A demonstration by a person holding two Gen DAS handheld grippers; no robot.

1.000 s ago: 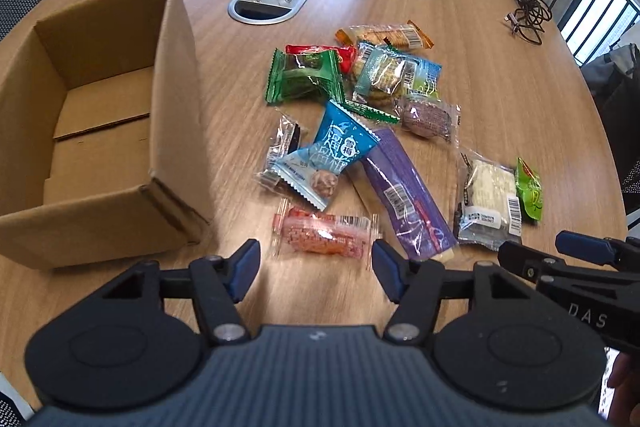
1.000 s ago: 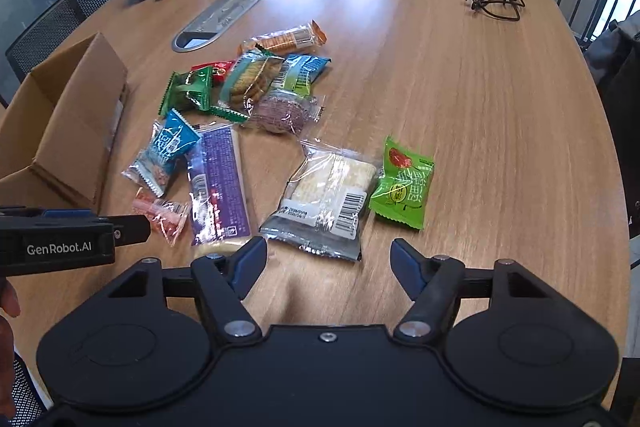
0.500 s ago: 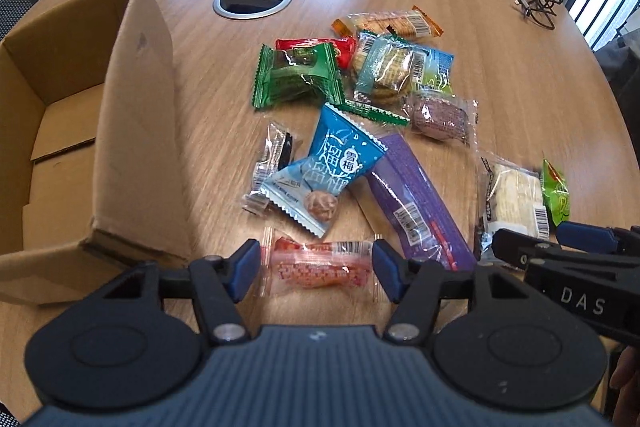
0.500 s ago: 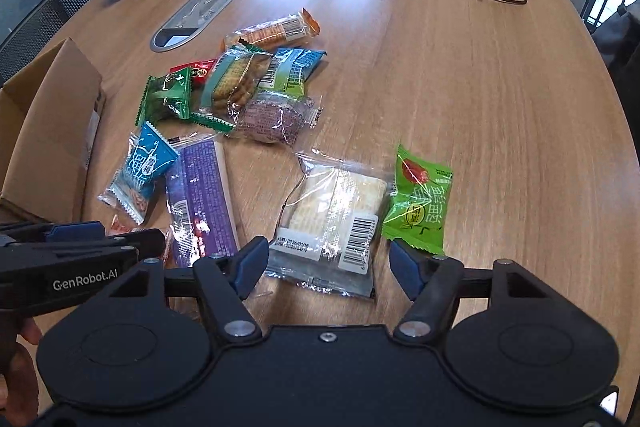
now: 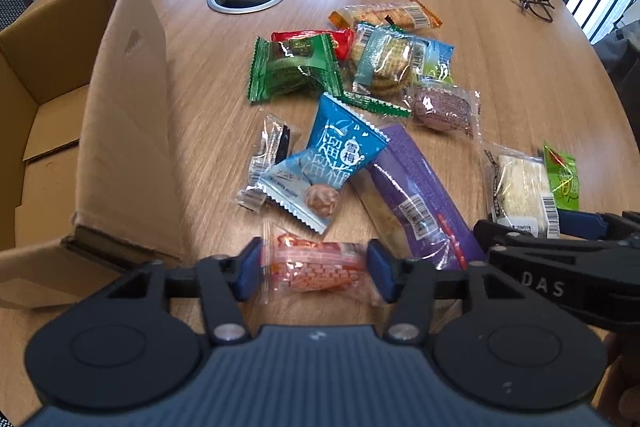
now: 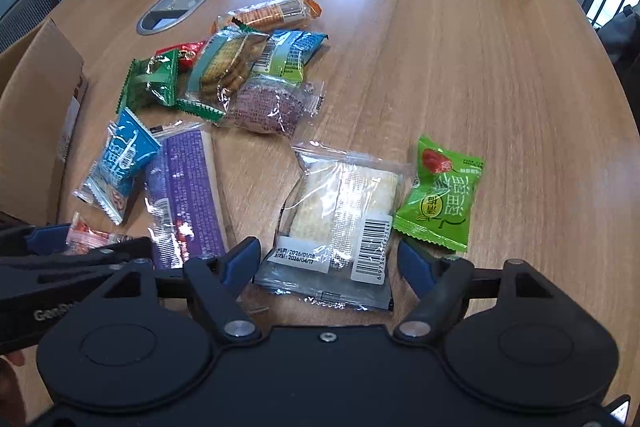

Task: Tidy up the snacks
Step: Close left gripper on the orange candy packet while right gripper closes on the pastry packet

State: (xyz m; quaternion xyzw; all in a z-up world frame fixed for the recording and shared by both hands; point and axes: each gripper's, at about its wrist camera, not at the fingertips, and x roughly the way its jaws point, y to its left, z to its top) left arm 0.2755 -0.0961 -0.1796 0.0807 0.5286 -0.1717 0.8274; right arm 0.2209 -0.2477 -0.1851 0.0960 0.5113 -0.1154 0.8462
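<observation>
Red snack [image 5: 316,267] lies crosswise between left gripper [image 5: 316,269] pads

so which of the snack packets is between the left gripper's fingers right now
The clear packet with red-orange filling, nearest the cardboard box corner. It alone sits between the left gripper pads; the blue packet and purple bar lie beyond.

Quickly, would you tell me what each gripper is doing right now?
Left gripper: jaws just closing on the red snack packet.
Right gripper: open, jaws just widening around the clear-wrapped cracker pack.
</observation>
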